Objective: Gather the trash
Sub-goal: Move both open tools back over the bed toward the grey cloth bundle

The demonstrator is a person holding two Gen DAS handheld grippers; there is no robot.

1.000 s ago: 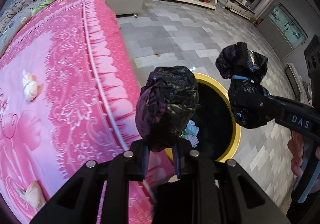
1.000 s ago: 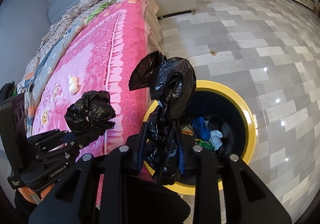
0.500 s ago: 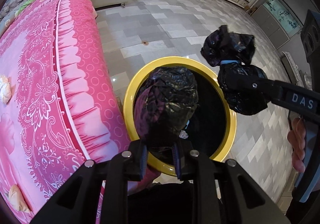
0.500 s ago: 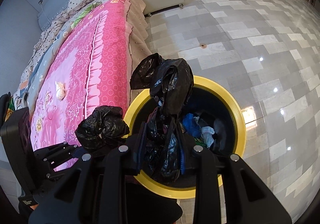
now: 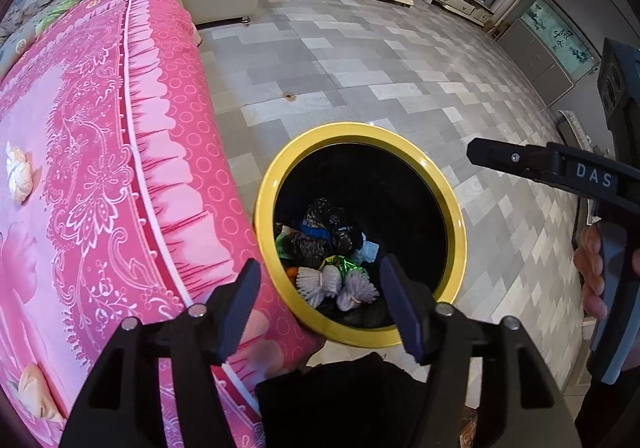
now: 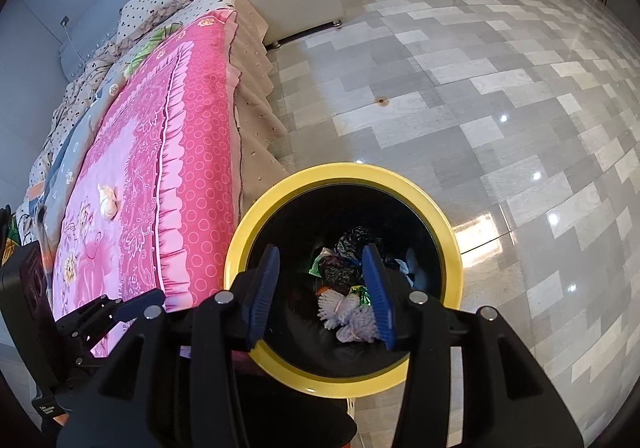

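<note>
Trash [image 5: 326, 248] is seen heaped at the bottom of the yellow-rimmed bin [image 5: 276, 184], which stands on the tiled floor [image 5: 360, 60] just beside the pink bedspread [image 5: 100, 168]: crumpled black bags, pale yarn bundles and a green wrapper. The left hand-held gripper [image 5: 320, 290] is held above the bin's near rim; its jaws have just been opening and nothing is between them. The right hand-held gripper [image 6: 320, 284] is likewise spread and empty over the bin mouth, its jaws having just been opening. Only in the left wrist view is a hand [image 5: 594, 272] shown on the right gripper's handle.
</note>
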